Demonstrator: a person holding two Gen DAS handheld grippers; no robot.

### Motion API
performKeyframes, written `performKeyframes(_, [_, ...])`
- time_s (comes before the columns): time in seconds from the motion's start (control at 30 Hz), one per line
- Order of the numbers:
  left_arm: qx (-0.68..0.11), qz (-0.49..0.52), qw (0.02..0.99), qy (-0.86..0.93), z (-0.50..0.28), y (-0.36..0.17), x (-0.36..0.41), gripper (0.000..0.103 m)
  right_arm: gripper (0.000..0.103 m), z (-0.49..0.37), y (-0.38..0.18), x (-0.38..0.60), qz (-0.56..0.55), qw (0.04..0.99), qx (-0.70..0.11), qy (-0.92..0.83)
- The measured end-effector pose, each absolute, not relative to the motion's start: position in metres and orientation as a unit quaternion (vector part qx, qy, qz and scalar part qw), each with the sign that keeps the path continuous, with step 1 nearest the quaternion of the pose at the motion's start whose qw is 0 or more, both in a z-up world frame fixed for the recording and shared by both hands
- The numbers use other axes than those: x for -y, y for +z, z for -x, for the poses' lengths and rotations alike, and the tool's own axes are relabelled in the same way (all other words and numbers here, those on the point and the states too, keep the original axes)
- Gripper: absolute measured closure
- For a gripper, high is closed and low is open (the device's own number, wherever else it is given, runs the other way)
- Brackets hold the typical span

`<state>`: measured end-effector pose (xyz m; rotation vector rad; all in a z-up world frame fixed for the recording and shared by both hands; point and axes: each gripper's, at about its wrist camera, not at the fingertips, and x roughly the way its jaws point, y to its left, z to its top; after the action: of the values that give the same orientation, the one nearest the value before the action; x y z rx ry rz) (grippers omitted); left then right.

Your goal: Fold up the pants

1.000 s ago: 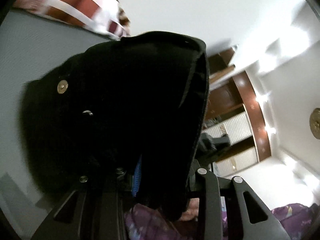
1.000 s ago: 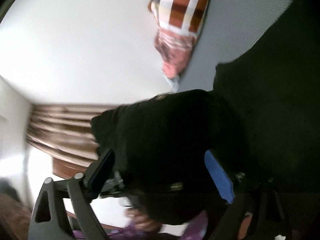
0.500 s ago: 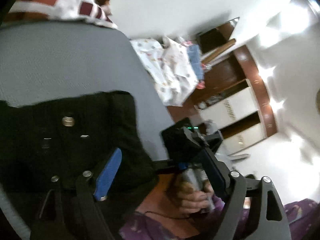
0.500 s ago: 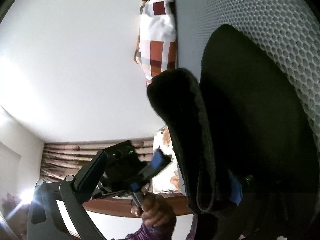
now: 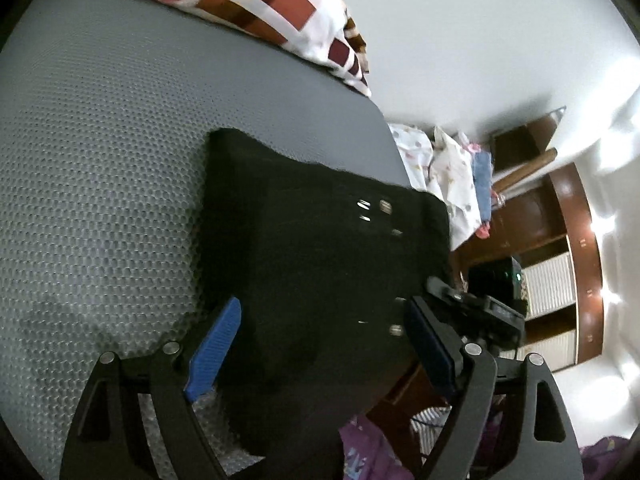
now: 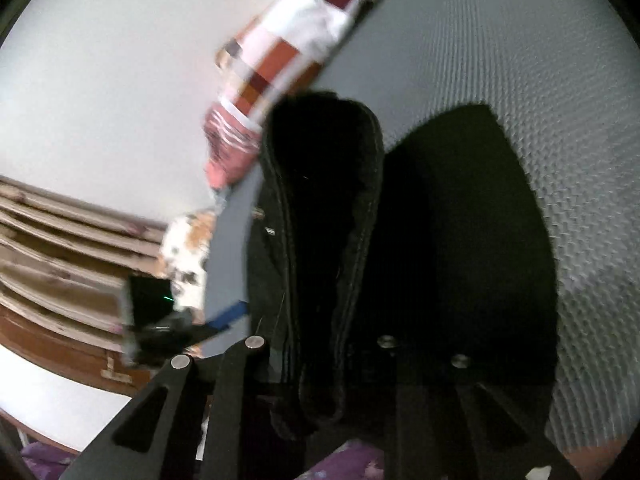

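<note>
With the left gripper (image 5: 320,340) spread and empty over the pants (image 5: 320,272) folded on the mat (image 5: 100,160), the right gripper (image 6: 320,368) pinching their near-left edge could drag the fold askew.

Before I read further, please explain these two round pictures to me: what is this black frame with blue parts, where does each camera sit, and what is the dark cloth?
There is no robot here. A person holds one hand-held gripper in each hand, and each carries a fisheye camera looking along its two fingers.

In the left view, the left hand-held gripper is open; its blue pads stand apart over the black fabric pants, which lie on a grey honeycomb-textured mattress. A red-and-white checked pillow lies at the far edge.

In the right view, the right hand-held gripper appears to be shut on a raised fold of the pants. The dark cloth hides its fingertips.
</note>
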<state>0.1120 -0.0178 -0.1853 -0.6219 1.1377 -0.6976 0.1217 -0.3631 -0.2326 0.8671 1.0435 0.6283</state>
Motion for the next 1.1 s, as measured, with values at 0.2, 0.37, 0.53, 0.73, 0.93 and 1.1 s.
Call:
performKeyframes(0.2, [-0.540,0.279,0.731,-0.311,-0.112,-0.208,0.033,0.014,0.083,-0.100,-0.276,0.421,-0.496,0.697,-0.460,0.239])
performKeyframes(0.37, [-0.551,0.233,0.741,-0.304,-0.107,-0.217,0.049,0.014,0.080,-0.098,-0.310,0.429,-0.553,0.653,-0.456,0.243])
performKeyframes(0.53, [-0.552,0.220,0.747,-0.298,-0.105,-0.222,0.054,0.014,0.075,-0.094,-0.305,0.452,-0.551,0.655,-0.457,0.239])
performKeyframes(0.73, [-0.553,0.206,0.750,-0.300,-0.106,-0.219,0.068,0.014,0.071,-0.059,-0.263,0.489,-0.536,0.702,-0.406,0.237])
performKeyframes(0.93, [-0.556,0.203,0.747,-0.302,-0.106,-0.218,0.079,0.014,0.066,-0.035,-0.256,0.476,-0.507,0.706,-0.425,0.254])
performKeyframes(1.1, [-0.562,0.206,0.744,-0.298,-0.106,-0.221,0.076,0.014,0.064,-0.046,-0.267,0.453,-0.499,0.697,-0.445,0.260])
